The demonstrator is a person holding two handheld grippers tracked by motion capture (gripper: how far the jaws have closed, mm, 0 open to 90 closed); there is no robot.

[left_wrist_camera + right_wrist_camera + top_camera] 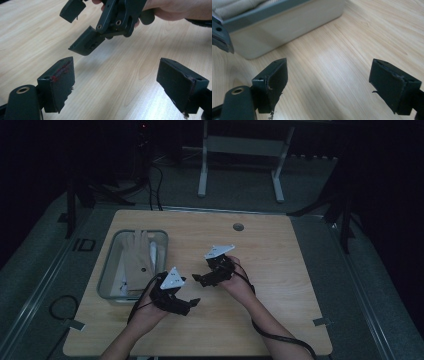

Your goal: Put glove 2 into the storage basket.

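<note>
Over the wooden table (285,270) my left gripper (190,304) points right, open, with nothing between its jaws. My right gripper (199,280) is just beyond it and points left, also open and empty. In the left gripper view my left gripper (120,83) is spread wide over bare wood, and the right gripper (86,43) hangs close ahead, held in a hand (180,10). In the right gripper view my right gripper (328,85) gapes over the tabletop. A clear plastic bin (287,27) lies ahead of it.
The clear bin (106,270) stands on the left of the table and holds beige folded material (136,255) and a white item (152,252). A round cable hole (238,226) sits near the far edge. Cables trail from both grippers. A table frame (240,150) stands beyond.
</note>
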